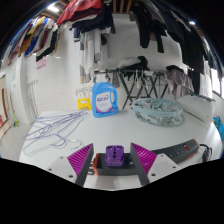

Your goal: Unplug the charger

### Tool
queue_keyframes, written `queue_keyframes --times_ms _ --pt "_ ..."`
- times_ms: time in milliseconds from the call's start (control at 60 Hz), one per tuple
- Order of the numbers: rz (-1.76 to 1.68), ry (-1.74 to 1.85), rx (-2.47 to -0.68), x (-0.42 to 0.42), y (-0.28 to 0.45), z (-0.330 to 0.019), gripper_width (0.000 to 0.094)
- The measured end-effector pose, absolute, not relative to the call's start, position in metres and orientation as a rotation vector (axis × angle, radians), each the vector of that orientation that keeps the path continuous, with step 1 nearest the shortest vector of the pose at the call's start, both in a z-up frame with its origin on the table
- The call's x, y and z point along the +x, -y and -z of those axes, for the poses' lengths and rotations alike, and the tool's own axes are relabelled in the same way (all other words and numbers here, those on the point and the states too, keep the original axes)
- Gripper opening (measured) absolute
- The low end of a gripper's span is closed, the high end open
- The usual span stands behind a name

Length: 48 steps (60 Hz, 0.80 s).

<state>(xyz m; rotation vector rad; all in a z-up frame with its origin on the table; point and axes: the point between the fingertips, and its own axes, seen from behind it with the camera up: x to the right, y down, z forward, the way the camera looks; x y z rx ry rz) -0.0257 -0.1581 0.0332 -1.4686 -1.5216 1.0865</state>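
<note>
Gripper: the gripper (113, 163) sits low over a white table (70, 100), its two fingers pointing forward and spread wide apart, released, gripping nothing.
Pads: a magenta pad (76, 157) shows on the left finger and another (146, 156) on the right, both angled inward toward the middle.
Charger: a small purple charger (114, 154) stands between the fingers, on a white block (112, 166); a clear gap lies at either side of it, so neither pad touches it.
Right of the gripper: a black power strip (183, 150) with a red switch lies just beside the right finger, close to the table's near edge.
Left of the gripper: a loose heap of thin wire hangers (52, 128) lies ahead and to the left, well apart from the left finger.
Ahead: bare white tabletop opens straight beyond the charger, giving free room forward before a blue detergent bottle (104, 99) standing upright.
Ahead right: a shallow wire basket (158, 107) rests on the table beyond the right finger, with dark metal racks (140, 78) behind it.
Far edge: clothes (80, 14) hang on a rail beyond the table, along with dark garments (160, 30) further right.
Hand pose: the holding hand is out of view; the fingers run level and roughly parallel with the tabletop.
</note>
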Motion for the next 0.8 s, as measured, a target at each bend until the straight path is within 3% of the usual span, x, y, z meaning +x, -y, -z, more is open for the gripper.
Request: queue_keyframes --times_ms 50,100,117,333,417,467,600,717,800 --pt "-1.082 1.508 -1.469 -0.028 0.157 -0.033 0.0624" --pt "-1.073 1.497 -1.474 -0.028 0.154 -0.033 0.0294" --pt "-1.060 1.484 -1.480 -0.028 0.150 -0.033 0.0258" --pt "-1.091 1.521 -1.493 -0.029 0.153 -0.037 0.0142" --pt "-1.176 1.387 -1.340 -0.032 0.142 -0.123 0.0139" --pt "-1.228 1.323 -1.344 -0.035 0.132 -0.165 0.0139" --pt "-1.243 1.240 -1.438 -0.042 0.070 -0.226 0.0138" --pt "-1.125 1.225 -1.478 -0.043 -0.027 -0.225 0.0138" --pt "-0.968 1.238 -1.499 -0.038 -0.110 -0.188 0.0139"
